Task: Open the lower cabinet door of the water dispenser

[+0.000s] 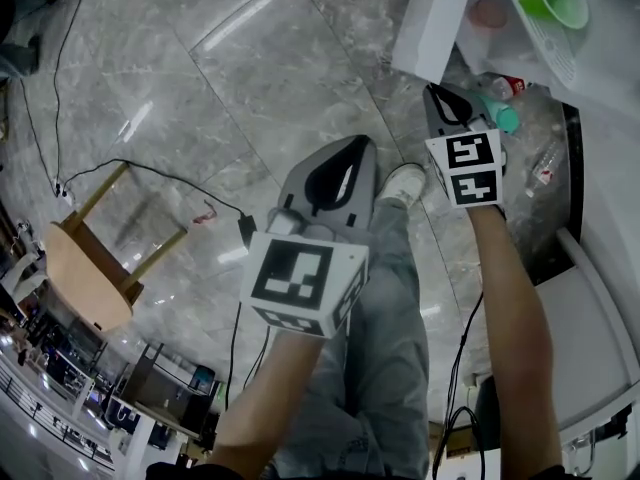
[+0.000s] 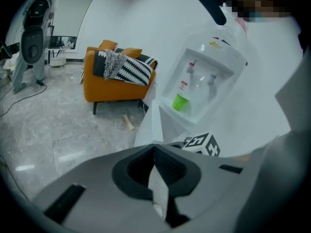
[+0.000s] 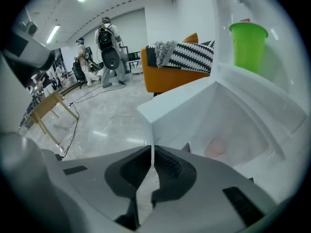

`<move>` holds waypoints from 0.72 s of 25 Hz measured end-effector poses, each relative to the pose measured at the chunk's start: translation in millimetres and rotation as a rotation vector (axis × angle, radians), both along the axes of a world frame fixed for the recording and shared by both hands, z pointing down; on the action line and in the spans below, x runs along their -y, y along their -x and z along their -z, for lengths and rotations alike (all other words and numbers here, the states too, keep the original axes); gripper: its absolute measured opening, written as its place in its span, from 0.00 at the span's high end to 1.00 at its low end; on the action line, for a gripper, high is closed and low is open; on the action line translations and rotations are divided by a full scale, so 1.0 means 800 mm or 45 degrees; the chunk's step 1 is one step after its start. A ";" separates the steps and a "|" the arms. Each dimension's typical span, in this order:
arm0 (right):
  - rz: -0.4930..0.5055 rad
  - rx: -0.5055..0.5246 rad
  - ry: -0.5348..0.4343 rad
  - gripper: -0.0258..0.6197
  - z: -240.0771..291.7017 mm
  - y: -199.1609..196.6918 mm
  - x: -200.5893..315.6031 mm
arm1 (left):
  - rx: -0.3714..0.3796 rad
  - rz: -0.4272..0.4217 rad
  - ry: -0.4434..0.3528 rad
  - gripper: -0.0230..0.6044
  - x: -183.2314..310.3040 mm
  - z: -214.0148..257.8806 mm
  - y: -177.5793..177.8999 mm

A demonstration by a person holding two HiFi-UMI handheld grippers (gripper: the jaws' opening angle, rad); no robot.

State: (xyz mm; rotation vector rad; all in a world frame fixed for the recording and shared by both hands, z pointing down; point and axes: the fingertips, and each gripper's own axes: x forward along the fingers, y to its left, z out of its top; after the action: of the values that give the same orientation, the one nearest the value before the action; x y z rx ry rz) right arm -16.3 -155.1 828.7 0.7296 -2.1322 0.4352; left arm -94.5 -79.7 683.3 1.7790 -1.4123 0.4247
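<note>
the lower cabinet door (image 3: 181, 102) of the water dispenser (image 2: 204, 79) stands swung out, its free edge upright, just ahead of the right gripper (image 1: 440, 96) (the nearer one). its jaws are pressed together on nothing. the left gripper (image 1: 355, 143), farther back, is likewise closed and empty.

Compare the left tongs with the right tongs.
The left tongs hang over the marble floor, apart from the water dispenser; the right tongs point at the edge of its open lower cabinet door. In the head view the left tongs look larger and nearer, the right tongs smaller and farther. Both are shut and empty.
</note>
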 end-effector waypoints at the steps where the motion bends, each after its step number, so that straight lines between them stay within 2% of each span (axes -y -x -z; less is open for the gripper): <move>1: 0.001 -0.002 -0.002 0.92 0.001 0.000 0.003 | -0.001 0.000 0.000 0.95 0.000 0.000 0.000; 18: 0.213 -0.009 0.014 0.92 0.004 0.072 0.012 | 0.001 0.077 0.006 0.95 0.005 0.000 0.027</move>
State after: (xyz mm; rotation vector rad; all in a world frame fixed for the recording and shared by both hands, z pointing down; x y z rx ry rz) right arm -73.8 -164.4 825.4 0.5409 -2.1625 0.3535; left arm -115.9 -83.6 683.0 1.7277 -1.4606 0.3962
